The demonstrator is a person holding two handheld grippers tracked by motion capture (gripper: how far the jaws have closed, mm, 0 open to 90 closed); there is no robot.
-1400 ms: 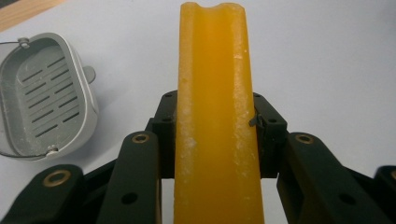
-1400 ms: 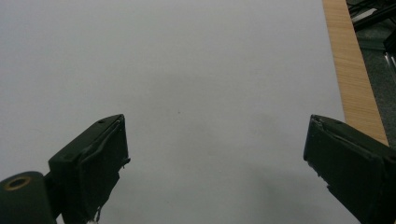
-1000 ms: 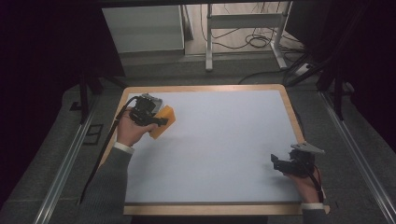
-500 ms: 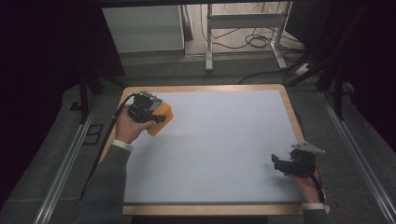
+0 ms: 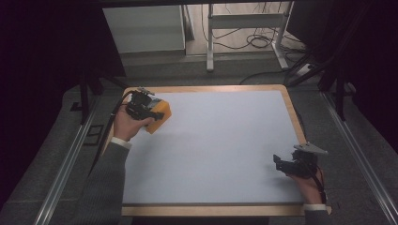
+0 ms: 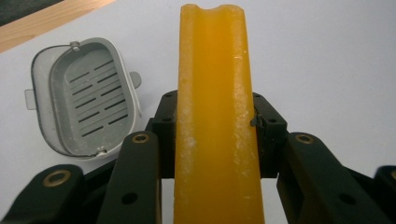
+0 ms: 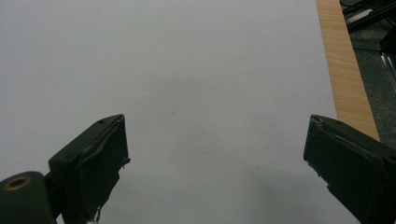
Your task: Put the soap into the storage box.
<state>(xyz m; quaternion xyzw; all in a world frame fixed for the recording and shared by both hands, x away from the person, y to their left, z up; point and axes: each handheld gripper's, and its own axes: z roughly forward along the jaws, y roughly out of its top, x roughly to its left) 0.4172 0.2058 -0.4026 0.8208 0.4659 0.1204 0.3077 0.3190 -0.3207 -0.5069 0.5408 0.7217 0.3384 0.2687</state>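
L gripper [image 6: 212,140] clamps yellow soap bar [image 6: 212,112], R gripper [image 7: 215,158] open, no legible text

White tabletop with light wooden border [image 5: 287,101], centre frame. Grey carpeted floor [image 5: 56,140] around it. White metal frame legs [image 5: 210,42] and black cables [image 5: 256,40] at top. Silver rails [image 5: 65,164] along both sides.

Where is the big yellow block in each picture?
High view: the yellow block is near the table's far left corner, in the left gripper.
Left gripper view: the block stands up the middle, clamped between the black jaws.
Right gripper view: it is not in this picture.
Shared landmark: the white tabletop with its wooden edge.
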